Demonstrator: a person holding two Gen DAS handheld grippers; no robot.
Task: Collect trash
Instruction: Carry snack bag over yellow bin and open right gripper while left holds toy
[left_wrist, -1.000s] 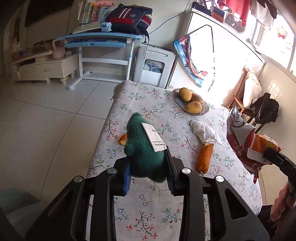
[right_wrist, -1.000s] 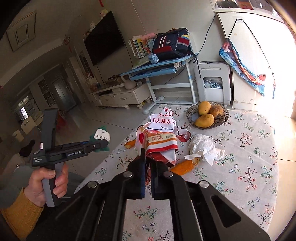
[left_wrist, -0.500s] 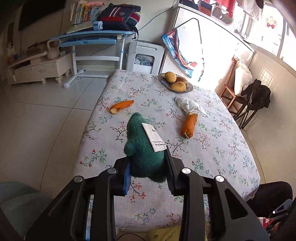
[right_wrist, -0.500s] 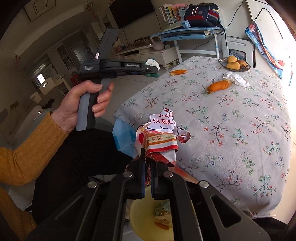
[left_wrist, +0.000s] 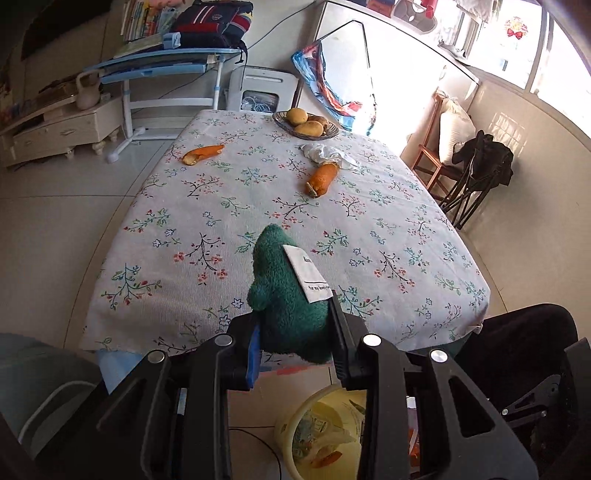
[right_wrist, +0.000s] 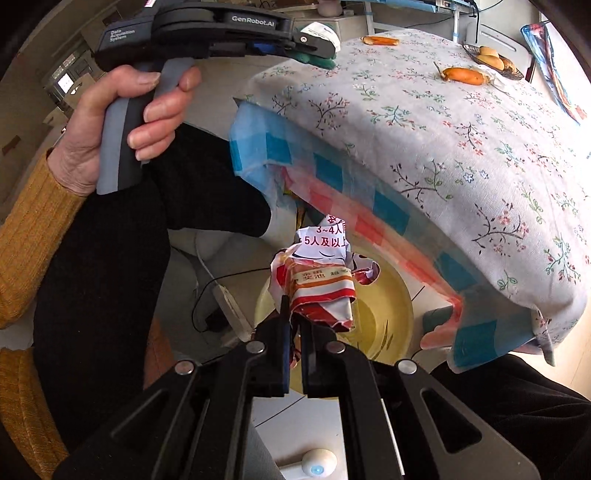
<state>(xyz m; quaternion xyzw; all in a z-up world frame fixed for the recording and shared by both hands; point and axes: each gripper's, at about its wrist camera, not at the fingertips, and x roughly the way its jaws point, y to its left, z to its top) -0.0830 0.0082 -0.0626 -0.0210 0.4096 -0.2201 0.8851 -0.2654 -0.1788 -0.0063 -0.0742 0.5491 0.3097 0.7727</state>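
My left gripper (left_wrist: 295, 325) is shut on a green cloth (left_wrist: 286, 291) with a white label, held over the near edge of the flowered table (left_wrist: 388, 221). My right gripper (right_wrist: 293, 325) is shut on a crumpled red and white wrapper (right_wrist: 321, 273), held below the table's edge above a yellow bin (right_wrist: 384, 306). The bin (left_wrist: 321, 435) also shows in the left wrist view, with trash inside. On the table lie an orange peel (left_wrist: 203, 153), a carrot-like orange piece (left_wrist: 323, 177) and a crumpled white tissue (left_wrist: 325, 152). The left gripper (right_wrist: 314, 48) shows in the right wrist view.
A basket of mangoes (left_wrist: 306, 123) stands at the table's far end. A blue desk (left_wrist: 162, 66) and white appliance (left_wrist: 262, 90) stand beyond. A chair with a black bag (left_wrist: 480, 162) is at the right. My legs (right_wrist: 147, 240) are beside the bin.
Both grippers have drawn back toward the table's near edge. The right gripper has dropped with the wrapper from over the table to above the yellow bin.
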